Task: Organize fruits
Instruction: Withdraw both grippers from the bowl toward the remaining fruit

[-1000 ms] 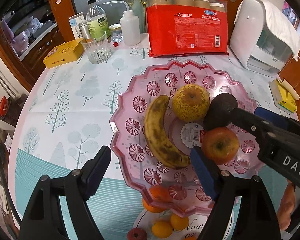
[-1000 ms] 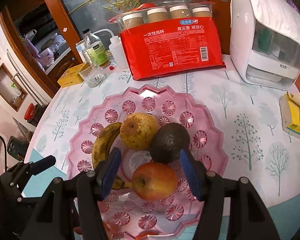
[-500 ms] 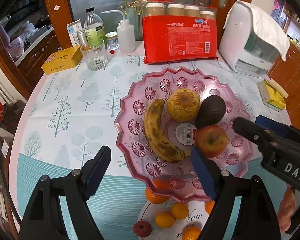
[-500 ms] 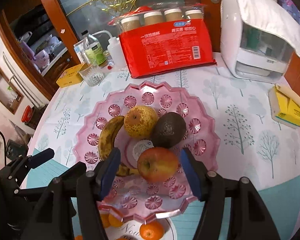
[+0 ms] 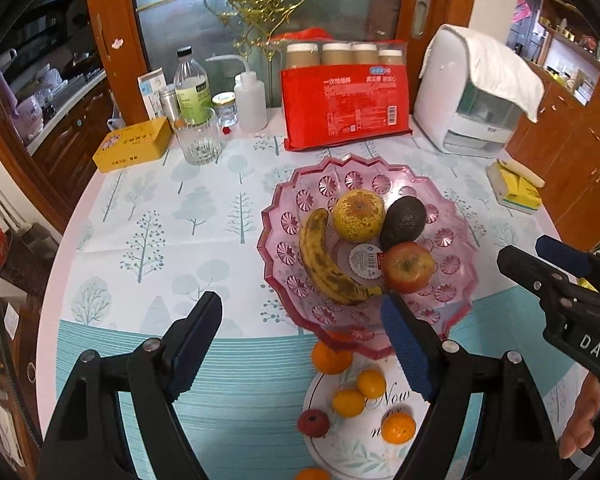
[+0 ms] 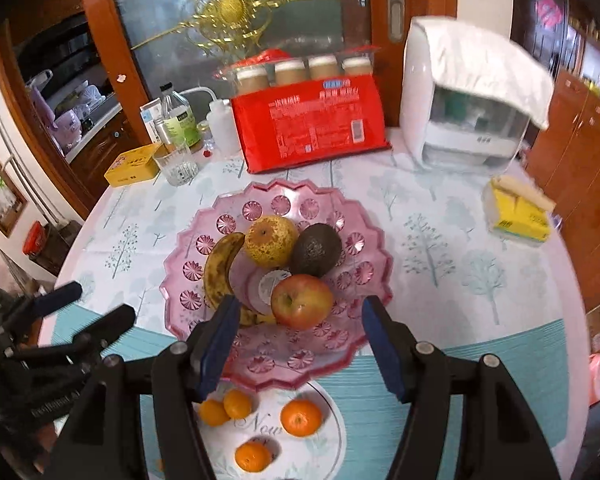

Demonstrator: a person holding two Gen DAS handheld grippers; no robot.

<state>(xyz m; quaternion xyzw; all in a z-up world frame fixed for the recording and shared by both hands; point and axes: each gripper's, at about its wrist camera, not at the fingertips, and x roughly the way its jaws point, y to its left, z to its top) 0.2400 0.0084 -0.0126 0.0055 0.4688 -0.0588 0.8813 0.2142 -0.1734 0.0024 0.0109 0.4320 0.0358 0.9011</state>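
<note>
Left wrist view
- Landmark: the pink dish (image 5: 452,184), raised on the table with the tree-print cloth (image 5: 171,220).
- In the dish: banana (image 5: 324,260) on its left side, pear (image 5: 358,216) at the back, avocado (image 5: 403,222) beside the pear, apple (image 5: 408,267) at the front, touching the avocado.
- Below the dish's near rim: white plate (image 5: 388,456) with small oranges (image 5: 358,402) and one dark red fruit (image 5: 314,423).
- Left gripper (image 5: 300,344): jaws wide, nothing between the pads; it hangs over the cloth just in front of the dish.
- Change: a second ago the dish filled this view and the white plate barely showed; now both lie in full view, so the gripper has pulled back and up.

Right wrist view
- Right gripper (image 6: 297,340): jaws fairly wide and empty; the apple (image 6: 302,301) shows beyond the tips, not touched.
- Change: a second ago the pads flanked the apple closely; now they stand clear in front of it, with the dish (image 6: 364,216) farther off. The apple rests on the dish.
- White plate (image 6: 332,440): under the dish's near rim, four small oranges (image 6: 301,417) visible.
- Left gripper (image 6: 71,312): at the dish's left, over the table edge.

Meaning for the task
- Judgement: the apple looks delivered and both tools are free. The small fruit on the white plate is probably next.
</note>
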